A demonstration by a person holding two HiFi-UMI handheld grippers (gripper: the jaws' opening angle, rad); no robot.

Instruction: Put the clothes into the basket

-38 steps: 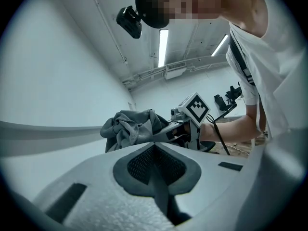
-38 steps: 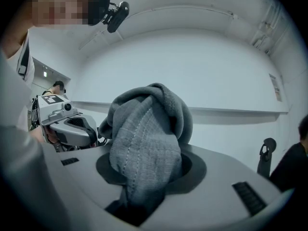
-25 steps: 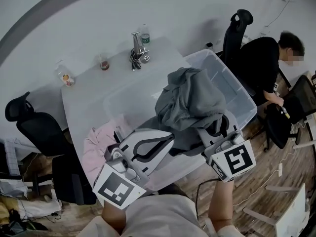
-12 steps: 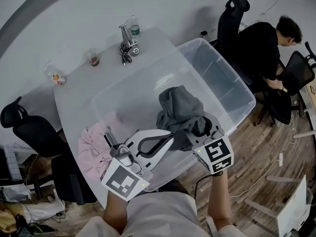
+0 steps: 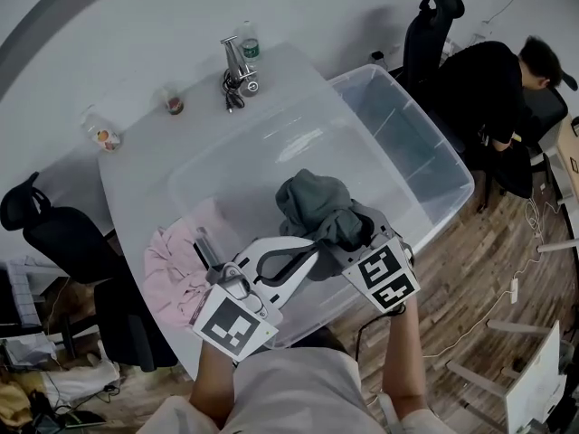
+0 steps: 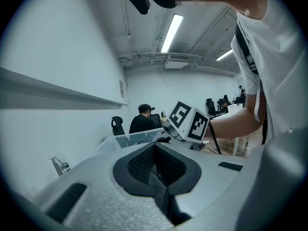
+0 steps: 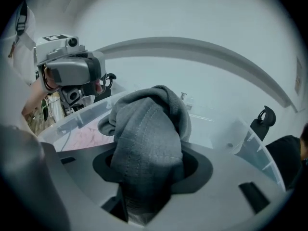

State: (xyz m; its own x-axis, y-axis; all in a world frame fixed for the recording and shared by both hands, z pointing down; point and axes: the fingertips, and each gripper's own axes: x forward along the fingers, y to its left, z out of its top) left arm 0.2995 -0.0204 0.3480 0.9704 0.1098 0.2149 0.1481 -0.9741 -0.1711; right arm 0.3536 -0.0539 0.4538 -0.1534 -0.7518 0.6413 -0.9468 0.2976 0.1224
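Observation:
A grey garment [image 5: 317, 208] hangs bunched over the near side of the clear plastic basket [image 5: 425, 152], low inside it. My right gripper [image 5: 348, 238] holds it; the cloth [image 7: 149, 129] fills the gap between the jaws, which have just been opening. My left gripper [image 5: 315, 255] points at the garment's lower edge from the left. In the left gripper view its jaws [image 6: 156, 170] stand together with a thin grey fold pinched between them. A pink garment [image 5: 172, 265] lies on the white table left of the basket, also seen as the pink cloth [image 7: 86, 136] through the basket wall.
At the table's far end stand a metal stand with keys [image 5: 237, 66], a cup [image 5: 174, 105] and a small bottle [image 5: 101, 136]. Black office chairs [image 5: 54, 233] [image 5: 430, 25] flank the table. A person [image 5: 493, 89] sits at the right.
Both grippers have come down with the grey garment. It hung high above the basket's rim before and now sits lower and more bunched, inside the basket.

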